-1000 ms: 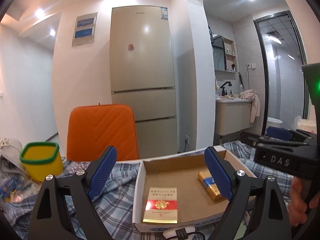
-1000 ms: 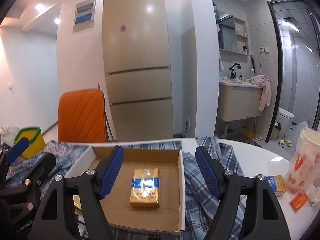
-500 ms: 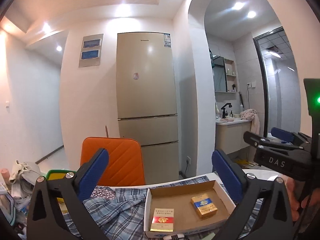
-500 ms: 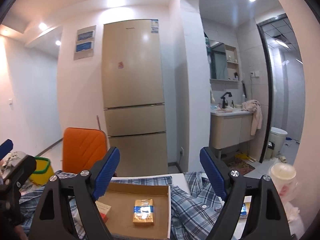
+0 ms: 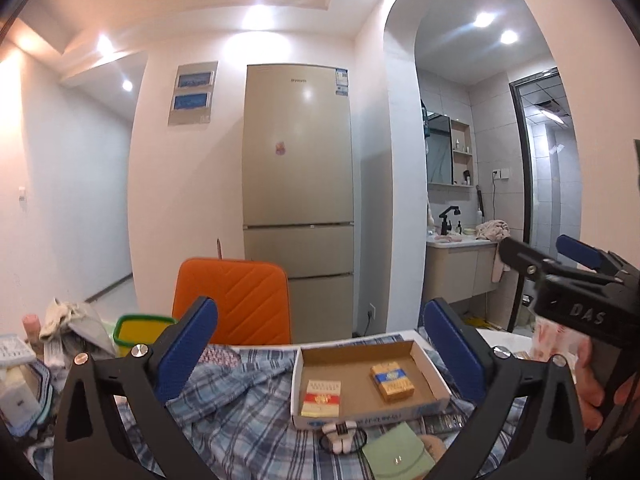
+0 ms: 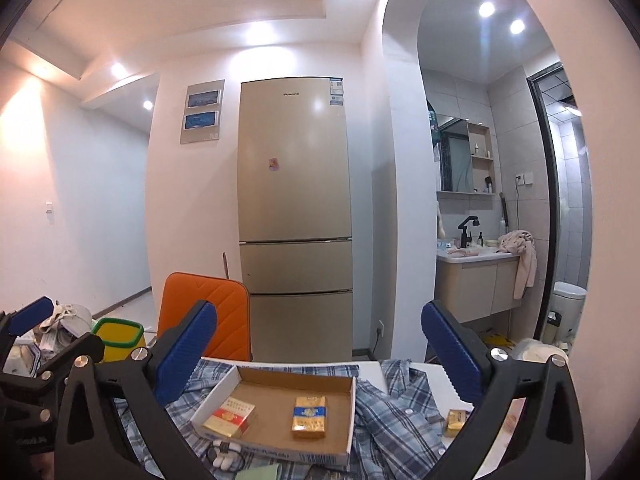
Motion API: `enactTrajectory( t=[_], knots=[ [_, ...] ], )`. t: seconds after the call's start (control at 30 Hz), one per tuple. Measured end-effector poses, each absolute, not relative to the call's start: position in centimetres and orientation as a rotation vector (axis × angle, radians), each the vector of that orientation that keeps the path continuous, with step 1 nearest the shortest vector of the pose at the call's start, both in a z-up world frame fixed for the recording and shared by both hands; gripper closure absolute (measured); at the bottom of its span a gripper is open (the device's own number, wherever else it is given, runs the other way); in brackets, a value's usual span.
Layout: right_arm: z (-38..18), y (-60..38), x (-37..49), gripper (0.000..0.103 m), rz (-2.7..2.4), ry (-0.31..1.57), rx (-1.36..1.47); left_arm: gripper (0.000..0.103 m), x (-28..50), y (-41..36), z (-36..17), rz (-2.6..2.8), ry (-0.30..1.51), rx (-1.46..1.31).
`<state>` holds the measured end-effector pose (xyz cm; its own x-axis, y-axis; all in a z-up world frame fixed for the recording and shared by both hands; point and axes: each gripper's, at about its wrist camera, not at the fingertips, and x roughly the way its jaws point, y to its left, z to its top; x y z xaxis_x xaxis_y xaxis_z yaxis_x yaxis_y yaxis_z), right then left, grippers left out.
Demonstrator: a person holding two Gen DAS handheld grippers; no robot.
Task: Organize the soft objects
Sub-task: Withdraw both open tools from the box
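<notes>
Both hand-held grippers raised above the table, jaws spread wide, nothing between them: left hand-held gripper (image 5: 320,344), right hand-held gripper (image 6: 318,344). Blue plaid shirt (image 5: 240,396) lies crumpled across the table, under and around a shallow cardboard tray (image 5: 434,378). In the tray, well apart: a red-and-white pack (image 5: 322,398) at its left, a gold-and-blue pack (image 5: 392,376) toward the right. Left view only: a pale green pouch (image 5: 396,456) at the near edge, fully in frame, with a white-and-black hair tie (image 5: 340,436) just beside it and in front of the tray; also the bare hand (image 5: 592,392) gripping the right tool's handle, and a clutter of packets at far left (image 5: 20,384). Right view only: bare white table (image 6: 436,376) past the shirt's right side, a small gold pack (image 6: 456,422) lying there near the shirt, and a toilet (image 6: 568,304) in the bathroom. Both views: orange chair back (image 6: 208,308), yellow bin with green rim (image 6: 118,338), tall beige fridge (image 6: 294,216) behind.
</notes>
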<state>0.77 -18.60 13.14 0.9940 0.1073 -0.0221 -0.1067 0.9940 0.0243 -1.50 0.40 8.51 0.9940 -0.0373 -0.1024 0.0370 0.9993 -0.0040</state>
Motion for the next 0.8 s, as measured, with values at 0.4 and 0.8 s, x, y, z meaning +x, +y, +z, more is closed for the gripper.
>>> enactTrajectory(
  t=[0.4,0.8],
  knots=[
    [6.8,-19.1,0.2,0.0,0.127,0.137,-0.017,0.0,-1.1,0.2,1.3,-0.062,0.289,-0.001],
    [2.6,-18.2,2.5,0.0,0.176,0.275,0.002,0.0,1.7,1.3,-2.2,-0.111,0.506,-0.1]
  ],
)
